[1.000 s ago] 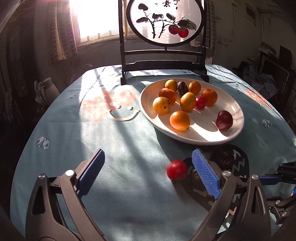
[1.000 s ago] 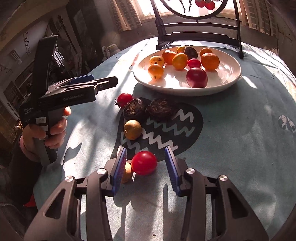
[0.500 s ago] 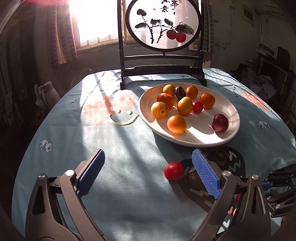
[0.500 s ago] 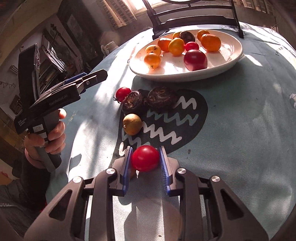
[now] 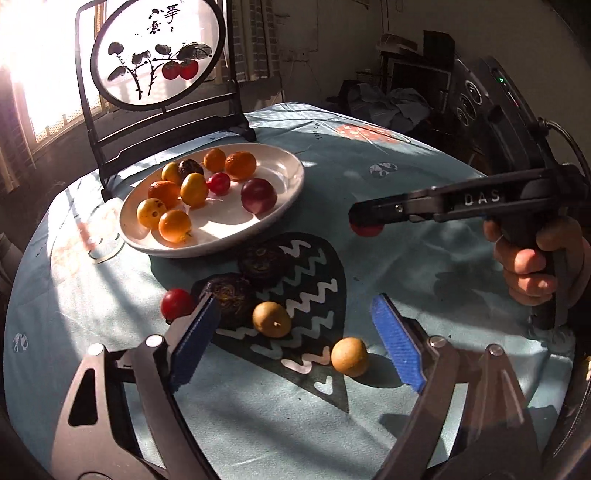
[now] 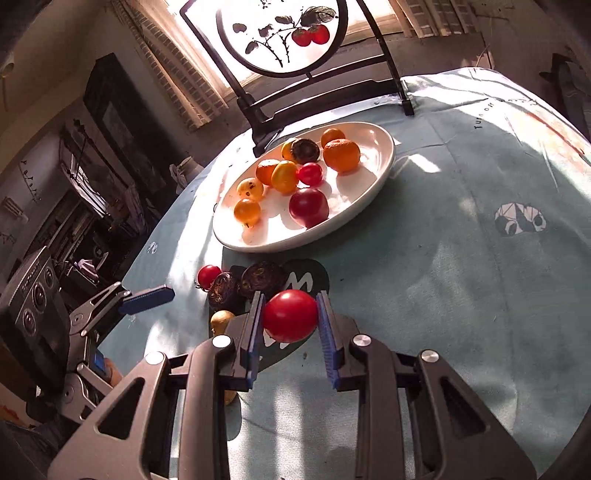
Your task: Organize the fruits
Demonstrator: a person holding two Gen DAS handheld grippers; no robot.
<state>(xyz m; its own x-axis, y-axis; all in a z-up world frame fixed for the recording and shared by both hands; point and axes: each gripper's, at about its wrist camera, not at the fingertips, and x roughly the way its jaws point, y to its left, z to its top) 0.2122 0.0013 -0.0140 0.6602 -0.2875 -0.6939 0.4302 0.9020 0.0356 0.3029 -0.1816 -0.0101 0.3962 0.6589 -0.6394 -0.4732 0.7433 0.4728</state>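
Gripping a red tomato [image 6: 290, 315] between both blue pads, my right gripper [image 6: 290, 317] holds it clear of the tablecloth [image 6: 461, 295], lifted above the dark zigzag-patterned patch [image 5: 317, 295]. From the left wrist view the same tomato peeks out under the right gripper's tip at about 2 o'clock, with the person's hand [image 5: 532, 266] wrapped around the handle.

My left gripper [image 5: 295, 343] has its jaws closing, pads not yet pressing anything; 2 small tan fruits lie between them on the cloth, one [image 5: 272, 319] at 11 o'clock of the other [image 5: 349, 356]. 2 dark wrinkled fruits [image 5: 236, 295] sit touching each other just beyond, and a small red tomato [image 5: 176, 303] rests beside them at 9 o'clock.

The white plate [image 6: 380, 162] stands at 12 o'clock, carrying orange and yellow fruits, 1 small red tomato, 1 dark fruit and a big dark-red one [image 6: 308, 206]. Behind it a painted round screen [image 6: 280, 33] stands upright.
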